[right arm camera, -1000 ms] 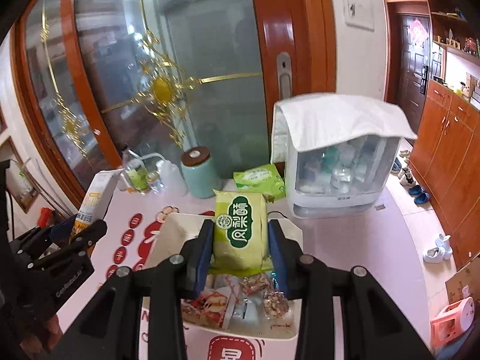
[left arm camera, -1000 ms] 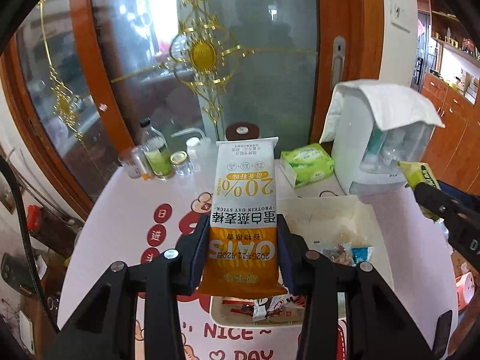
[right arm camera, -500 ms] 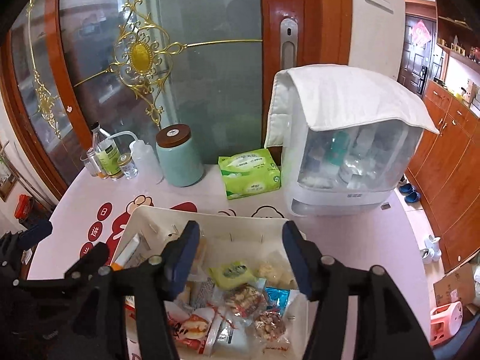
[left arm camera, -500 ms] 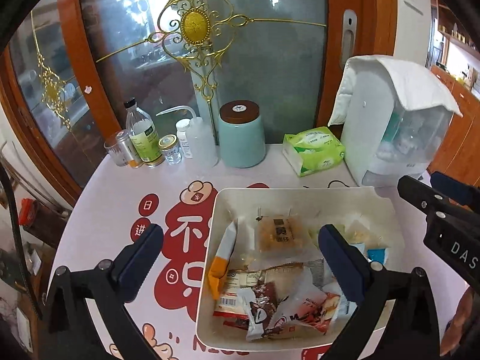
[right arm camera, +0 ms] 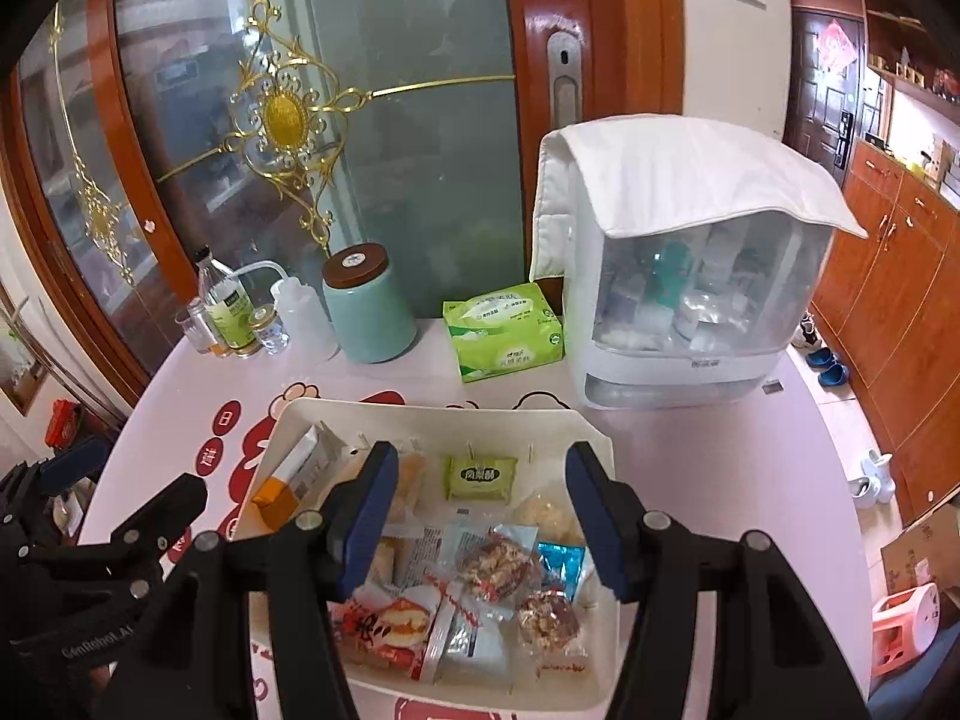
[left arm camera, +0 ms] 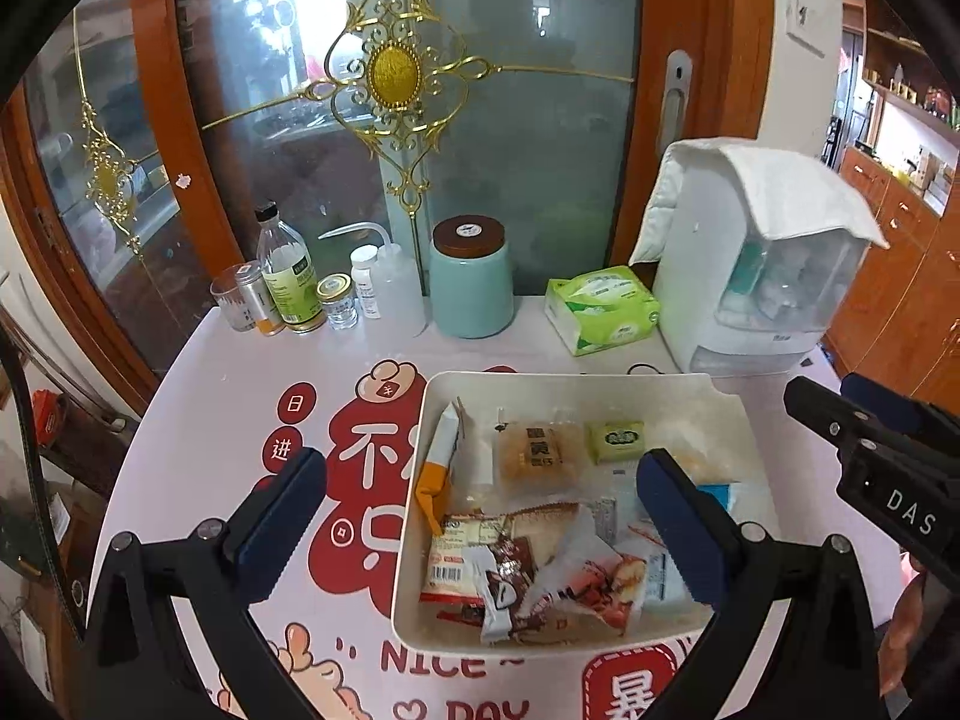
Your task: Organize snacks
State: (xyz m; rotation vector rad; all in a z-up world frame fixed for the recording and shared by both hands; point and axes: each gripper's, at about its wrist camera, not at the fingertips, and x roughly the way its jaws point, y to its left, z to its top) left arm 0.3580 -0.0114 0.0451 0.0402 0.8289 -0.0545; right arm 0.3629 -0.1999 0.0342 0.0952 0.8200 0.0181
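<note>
A white tray full of wrapped snacks sits on the pink printed table. An orange-and-white oat stick pack lies along its left wall, and a small green pack lies near the back. My left gripper hangs over the tray's left half, open wide and holding nothing. In the right wrist view the right gripper is open above the tray, with the green pack lying loose below its fingertips. The oat stick pack and the left gripper show to its left.
Along the back of the table stand a teal jar, several small bottles, a green tissue pack and a white cloth-draped appliance. A glass door with gold ornament stands behind. The right gripper reaches in at the right.
A second ago the left gripper held the oat stick pack and the right held the green pack. Both packs now lie in the tray and both grippers have opened.
</note>
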